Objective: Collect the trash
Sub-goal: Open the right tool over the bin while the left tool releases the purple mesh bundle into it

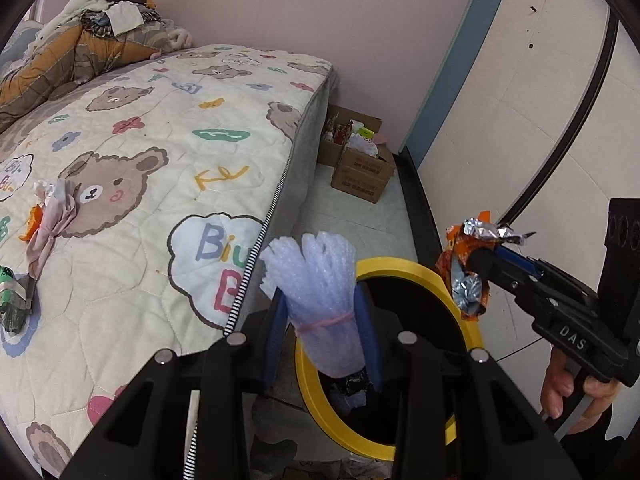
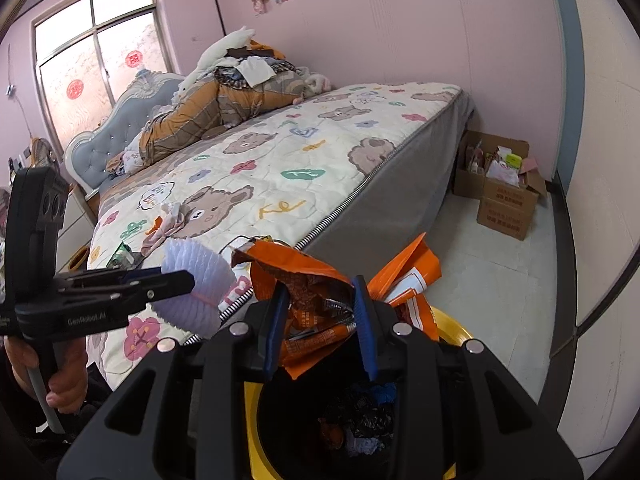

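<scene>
My left gripper (image 1: 322, 332) is shut on a bundle of white foam netting (image 1: 316, 280) tied with a pink band, held over the yellow-rimmed bin (image 1: 308, 376). My right gripper (image 2: 322, 320) is shut on a crumpled orange snack wrapper (image 2: 304, 284), also above the bin (image 2: 452, 328), which has dark trash inside. The left wrist view shows the right gripper (image 1: 480, 258) with the wrapper (image 1: 466, 276) at the bin's right rim. From the right wrist, the left gripper (image 2: 188, 280) and netting (image 2: 200, 280) show at left. More trash lies on the bed: a pink rag (image 1: 52, 220), an orange scrap (image 1: 32, 222), a dark wrapper (image 1: 16, 300).
The bed (image 2: 320, 152) with a bear-print cover fills the left side, bedding piled at its head (image 2: 224, 100). Cardboard boxes (image 2: 504, 196) full of things stand on the floor by the pink wall. A white wall with a black skirting runs along the right. A hand (image 1: 568, 388) holds each gripper.
</scene>
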Demonstrator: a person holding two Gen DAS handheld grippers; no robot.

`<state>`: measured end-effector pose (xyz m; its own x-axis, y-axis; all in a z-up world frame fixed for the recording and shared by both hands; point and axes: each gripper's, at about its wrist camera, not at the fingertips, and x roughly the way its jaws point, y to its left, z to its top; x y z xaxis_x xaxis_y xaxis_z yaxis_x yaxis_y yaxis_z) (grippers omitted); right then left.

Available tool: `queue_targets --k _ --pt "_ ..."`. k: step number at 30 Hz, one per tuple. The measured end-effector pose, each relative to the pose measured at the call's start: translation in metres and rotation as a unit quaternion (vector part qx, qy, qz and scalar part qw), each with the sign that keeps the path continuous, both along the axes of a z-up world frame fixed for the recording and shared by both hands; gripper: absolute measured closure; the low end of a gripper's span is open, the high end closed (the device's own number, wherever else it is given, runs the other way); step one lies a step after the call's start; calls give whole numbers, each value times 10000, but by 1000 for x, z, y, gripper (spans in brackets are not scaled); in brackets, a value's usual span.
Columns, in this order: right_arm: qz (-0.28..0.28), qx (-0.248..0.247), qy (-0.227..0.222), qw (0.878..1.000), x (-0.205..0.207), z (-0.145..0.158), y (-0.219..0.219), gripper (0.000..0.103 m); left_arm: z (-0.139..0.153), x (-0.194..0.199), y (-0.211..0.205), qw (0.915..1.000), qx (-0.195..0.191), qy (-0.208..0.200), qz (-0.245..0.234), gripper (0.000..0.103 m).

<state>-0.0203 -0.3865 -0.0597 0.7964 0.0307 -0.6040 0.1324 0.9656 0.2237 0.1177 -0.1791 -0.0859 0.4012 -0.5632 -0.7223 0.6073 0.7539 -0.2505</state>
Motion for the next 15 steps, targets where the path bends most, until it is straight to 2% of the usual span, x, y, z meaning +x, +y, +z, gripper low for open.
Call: queue_targets --k 6,15 --pt "-187 146 172 9996 -3 -13 -17 72 -12 -9 -16 9996 49 173 -206 71" --pt "-372 434 517 9970 -4 -38 -33 71 -39 -25 -36 9969 394 423 -534 70"
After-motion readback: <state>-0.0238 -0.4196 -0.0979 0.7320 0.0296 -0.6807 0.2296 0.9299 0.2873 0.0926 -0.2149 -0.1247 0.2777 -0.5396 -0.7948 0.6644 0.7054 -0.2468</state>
